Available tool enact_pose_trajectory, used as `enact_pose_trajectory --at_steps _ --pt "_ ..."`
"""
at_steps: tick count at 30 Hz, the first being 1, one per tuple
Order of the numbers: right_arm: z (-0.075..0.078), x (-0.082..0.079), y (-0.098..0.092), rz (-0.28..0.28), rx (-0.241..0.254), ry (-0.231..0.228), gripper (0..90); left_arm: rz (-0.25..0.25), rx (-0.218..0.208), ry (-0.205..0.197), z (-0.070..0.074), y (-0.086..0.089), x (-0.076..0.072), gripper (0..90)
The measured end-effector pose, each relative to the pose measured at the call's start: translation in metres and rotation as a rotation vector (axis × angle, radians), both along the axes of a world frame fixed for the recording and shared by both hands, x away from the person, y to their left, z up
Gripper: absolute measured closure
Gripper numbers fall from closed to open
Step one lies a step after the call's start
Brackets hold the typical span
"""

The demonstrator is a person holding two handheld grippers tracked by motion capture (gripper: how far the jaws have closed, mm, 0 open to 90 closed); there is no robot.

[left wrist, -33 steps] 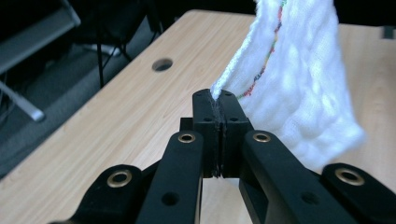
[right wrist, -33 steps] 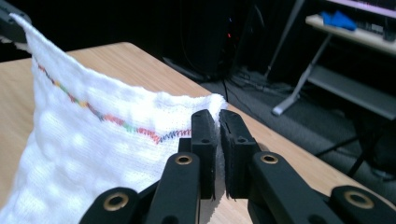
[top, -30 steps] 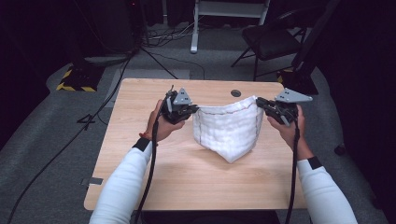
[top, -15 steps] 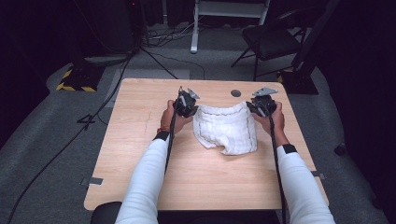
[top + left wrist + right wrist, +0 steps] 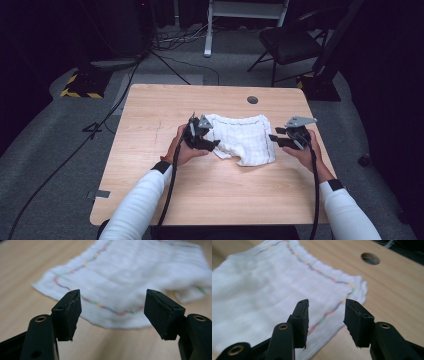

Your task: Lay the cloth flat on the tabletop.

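A white cloth with a thin multicoloured stitched border lies folded on the wooden table. My left gripper sits at the cloth's left edge, low over the table. Its jaws have just been opening and nothing is between them; the cloth lies just beyond my left gripper. My right gripper is at the cloth's right edge. Its jaws have just been opening too, and they stand apart over the cloth's border without pressing it, as seen past my right gripper.
A round cable hole is in the table behind the cloth, also seen as the hole. Cables run down from both grippers along the forearms. A chair and stands are on the floor beyond the table.
Both grippers came down and let go of the cloth. It hung stretched between them a second ago and now lies on the table. Both pairs of jaws went from shut to apart.
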State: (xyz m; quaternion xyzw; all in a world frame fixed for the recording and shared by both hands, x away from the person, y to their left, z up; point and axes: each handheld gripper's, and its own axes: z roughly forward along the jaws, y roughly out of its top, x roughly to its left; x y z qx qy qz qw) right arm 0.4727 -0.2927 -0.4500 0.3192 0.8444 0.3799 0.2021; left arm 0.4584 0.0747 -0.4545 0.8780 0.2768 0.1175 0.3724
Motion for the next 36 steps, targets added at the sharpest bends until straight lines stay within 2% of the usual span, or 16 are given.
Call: enact_pose_trajectory --at_steps 2,5,7,8,11,14,16,18,20,22,24,28,31,32,34,36 --pt "-0.007 -0.013 -0.004 0.020 0.013 0.025 55.4 -0.045 -0.006 0.044 -0.005 -0.001 -0.010 34.6" --pt "-0.016 -0.029 -0.003 0.067 -0.026 0.053 55.4 -0.115 -0.002 0.068 -0.010 -0.007 -0.022 40.1" --pt "-0.019 -0.037 -0.003 0.093 -0.012 0.070 53.7 -0.152 0.006 0.070 -0.014 -0.014 -0.028 40.8" --pt "-0.019 -0.041 -0.003 0.107 0.000 0.073 52.2 -0.166 0.024 0.074 -0.016 -0.017 -0.028 40.9" --pt "-0.025 -0.047 0.003 0.149 -0.006 0.082 48.0 -0.172 0.026 0.093 -0.022 -0.030 -0.026 40.7" --pt "-0.031 -0.049 0.011 0.188 -0.019 0.099 46.2 -0.181 0.051 0.085 -0.026 -0.040 -0.021 40.8" --pt "-0.035 -0.048 0.015 0.193 -0.042 0.100 46.4 -0.171 0.050 0.083 -0.028 -0.042 -0.018 41.9" --pt "-0.038 -0.047 0.016 0.190 -0.051 0.101 49.1 -0.148 0.037 0.099 -0.031 -0.043 -0.014 43.4" --pt "-0.040 -0.045 0.015 0.184 -0.050 0.099 52.8 -0.130 0.033 0.099 -0.033 -0.044 -0.010 47.7" --pt "-0.041 -0.044 0.015 0.172 -0.050 0.089 57.8 -0.124 0.044 0.105 -0.035 -0.043 -0.006 57.2" --pt "-0.042 -0.043 0.016 0.168 -0.061 0.077 64.5 -0.119 0.041 0.092 -0.035 -0.041 -0.004 65.0" --pt "-0.041 -0.042 0.020 0.144 -0.106 0.034 79.6 -0.129 0.069 0.080 -0.033 -0.038 -0.001 83.8" --pt "-0.036 -0.043 0.020 0.143 -0.102 0.025 83.1 -0.160 0.091 0.051 -0.025 -0.034 -0.004 86.1" --pt "-0.032 -0.044 0.019 0.139 -0.092 0.014 83.3 -0.166 0.075 0.046 -0.020 -0.030 -0.006 86.3" --pt "-0.020 -0.046 0.014 0.122 -0.039 -0.003 83.3 -0.174 0.059 0.021 -0.007 -0.021 -0.010 86.3" --pt "-0.007 -0.048 0.009 0.098 0.006 -0.038 83.3 -0.174 0.025 0.006 0.007 -0.010 -0.014 86.4"
